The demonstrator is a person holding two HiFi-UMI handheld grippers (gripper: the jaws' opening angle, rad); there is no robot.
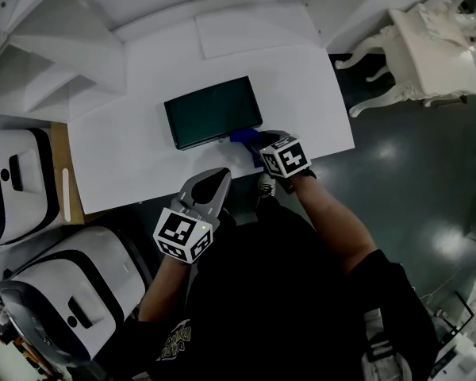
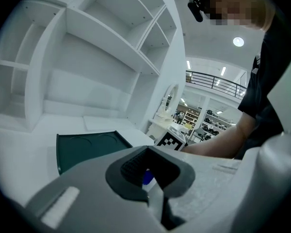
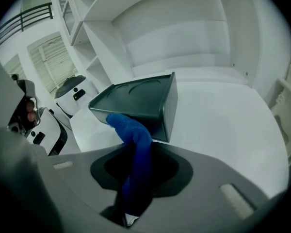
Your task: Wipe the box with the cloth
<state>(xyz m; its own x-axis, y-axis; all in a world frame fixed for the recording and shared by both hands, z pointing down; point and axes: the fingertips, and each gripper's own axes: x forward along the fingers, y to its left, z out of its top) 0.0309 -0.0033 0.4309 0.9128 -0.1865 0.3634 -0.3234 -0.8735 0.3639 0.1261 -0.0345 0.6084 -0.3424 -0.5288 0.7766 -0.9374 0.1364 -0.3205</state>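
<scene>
Pinching the cloth (image 3: 133, 135), the right hand-held gripper (image 1: 255, 143) holds it against the box (image 1: 213, 111). Left hand-held gripper (image 1: 216, 182) near the box, jaws pressed together.

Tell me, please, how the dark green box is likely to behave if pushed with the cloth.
The dark green box looks rigid with flat walls, so it probably won't flex. It sits low on the smooth white table, so it seems likelier to slide than tip. The blue cloth in the right gripper droops, so pressure is likely soft.
</scene>
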